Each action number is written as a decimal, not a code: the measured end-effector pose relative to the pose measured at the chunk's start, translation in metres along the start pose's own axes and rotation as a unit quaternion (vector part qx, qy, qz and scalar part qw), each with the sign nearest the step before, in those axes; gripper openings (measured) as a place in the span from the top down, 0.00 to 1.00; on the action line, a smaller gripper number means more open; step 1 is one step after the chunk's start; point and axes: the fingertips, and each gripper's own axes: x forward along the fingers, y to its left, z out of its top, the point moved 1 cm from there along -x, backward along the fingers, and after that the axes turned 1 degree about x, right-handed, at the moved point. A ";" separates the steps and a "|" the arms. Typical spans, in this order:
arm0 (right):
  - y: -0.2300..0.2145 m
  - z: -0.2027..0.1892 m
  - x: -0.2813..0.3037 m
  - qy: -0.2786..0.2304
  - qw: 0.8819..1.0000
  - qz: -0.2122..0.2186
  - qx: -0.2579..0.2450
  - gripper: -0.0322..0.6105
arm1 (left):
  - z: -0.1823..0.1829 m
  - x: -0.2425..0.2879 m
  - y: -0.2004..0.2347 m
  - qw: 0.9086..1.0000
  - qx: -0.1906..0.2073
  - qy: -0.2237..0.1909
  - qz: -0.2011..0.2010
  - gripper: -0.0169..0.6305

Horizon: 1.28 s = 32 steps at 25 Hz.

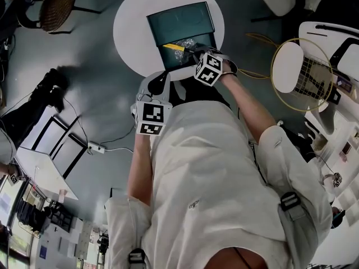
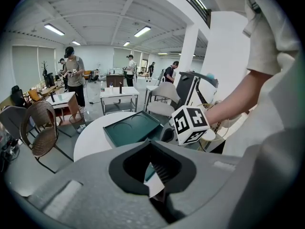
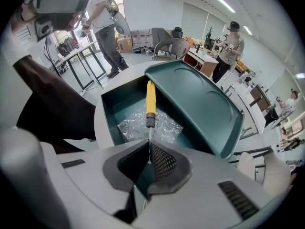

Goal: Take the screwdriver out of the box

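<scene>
Right gripper (image 3: 149, 162): jaws clamped on the thin metal shaft of the screwdriver (image 3: 150, 99). Its yellow handle points away, over crinkled plastic (image 3: 164, 128) inside the open teal box (image 3: 110, 113). Box stands on round white table (image 1: 126, 32), lid (image 3: 200, 101) raised. Left gripper (image 2: 152, 173): jaws together, empty, by the table's edge.

Box (image 3: 112, 111) near wall hidden behind right tongs (image 3: 148, 163), distant people (image 2: 74, 75) tiny

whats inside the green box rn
Crinkled clear plastic lies on the floor of the box. The yellow-handled screwdriver is above it, its shaft clamped in the right gripper. Anything under the plastic, and the box's near end behind the gripper, is hidden.
</scene>
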 end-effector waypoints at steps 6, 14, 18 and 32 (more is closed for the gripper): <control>0.006 -0.002 -0.017 -0.016 1.000 -0.006 -0.009 0.92 | 0.000 0.002 -0.005 1.000 0.000 0.001 0.000 0.96; 0.007 -0.003 -0.045 -0.064 0.996 0.001 0.057 0.92 | 0.006 0.002 -0.007 1.000 -0.006 -0.006 0.004 0.96; -0.001 0.010 -0.068 -0.121 0.984 0.013 0.127 0.92 | 0.011 -0.003 -0.004 1.000 -0.015 -0.016 0.008 0.96; -0.032 0.069 -0.175 -0.324 0.905 0.056 0.270 0.92 | 0.055 -0.033 0.009 0.993 -0.069 -0.098 0.025 0.96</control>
